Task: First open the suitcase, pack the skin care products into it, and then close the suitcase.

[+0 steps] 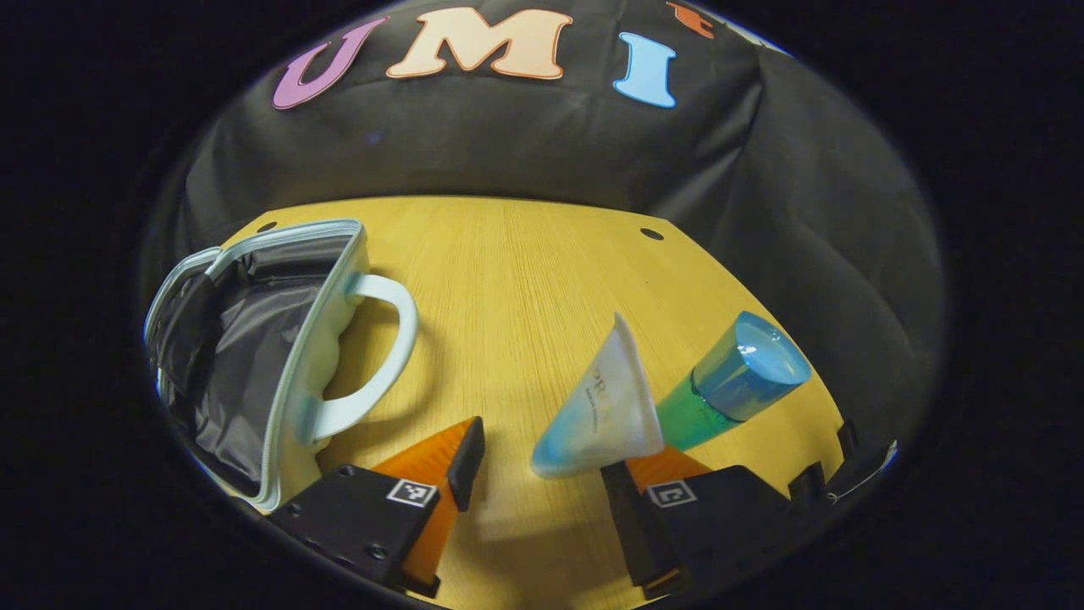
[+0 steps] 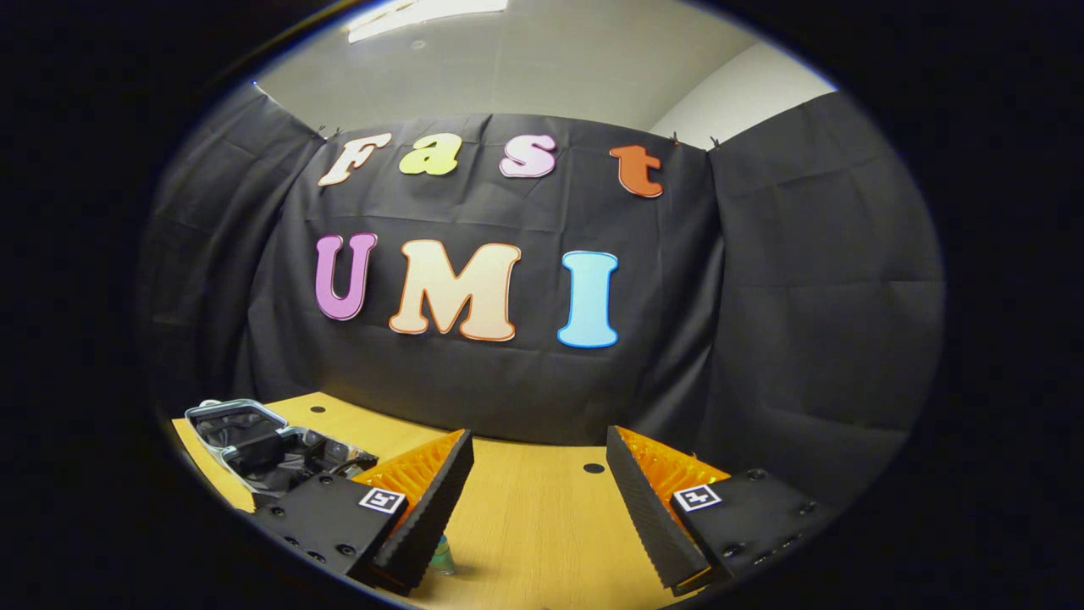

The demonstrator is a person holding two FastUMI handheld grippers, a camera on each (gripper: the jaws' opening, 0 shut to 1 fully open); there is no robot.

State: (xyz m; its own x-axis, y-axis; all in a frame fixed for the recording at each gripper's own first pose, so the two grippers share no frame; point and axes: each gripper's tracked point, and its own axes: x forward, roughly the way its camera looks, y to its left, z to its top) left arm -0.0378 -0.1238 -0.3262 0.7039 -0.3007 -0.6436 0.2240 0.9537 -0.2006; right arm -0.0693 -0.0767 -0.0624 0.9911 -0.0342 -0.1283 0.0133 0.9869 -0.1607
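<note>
In the left gripper view the pale blue suitcase [image 1: 254, 339] lies open at the left, showing its grey lining, with its handle [image 1: 381, 356] facing the table's middle. A white tube with a blue cap [image 1: 601, 407] stands cap down between the fingers of my left gripper [image 1: 542, 462], close to the right-hand finger; the jaws stand apart and neither presses on it. A green bottle with a blue cap [image 1: 728, 381] leans just right of the tube. My right gripper [image 2: 538, 445] hangs open over the table with nothing in it. The suitcase [image 2: 254, 445] also sits at the far left there.
The wooden table [image 1: 525, 280] has small round holes near its back edge [image 1: 651, 234]. The black cloth wall closes in the back and right sides. A bit of a green-blue bottle [image 2: 440, 555] peeks out under the right gripper's left-hand finger.
</note>
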